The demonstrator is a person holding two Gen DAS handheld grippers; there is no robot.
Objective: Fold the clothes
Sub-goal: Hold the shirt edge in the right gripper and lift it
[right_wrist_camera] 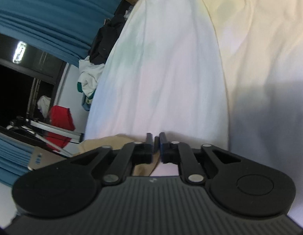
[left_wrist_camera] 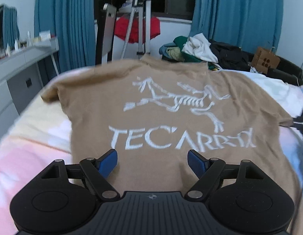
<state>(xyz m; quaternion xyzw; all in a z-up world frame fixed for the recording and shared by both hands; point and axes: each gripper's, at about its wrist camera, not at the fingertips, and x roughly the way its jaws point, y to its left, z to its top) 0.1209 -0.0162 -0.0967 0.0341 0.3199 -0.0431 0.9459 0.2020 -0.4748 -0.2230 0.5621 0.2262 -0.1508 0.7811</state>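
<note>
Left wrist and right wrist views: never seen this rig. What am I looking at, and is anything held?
No robot here: a person carries a two-finger tool in each hand, and each tool has a fisheye camera looking forward along its fingers.

The left wrist view shows the left tool, fingers wide apart and holding nothing, above a tan T-shirt spread flat on a bed, white print facing up. Behind lie a heap of unfolded clothes and blue curtains.

The right wrist view is rolled sideways. The right tool has its fingers nearly together; whether they pinch anything, I cannot tell. A tan fabric edge shows beside it, over pale bedding.
</note>
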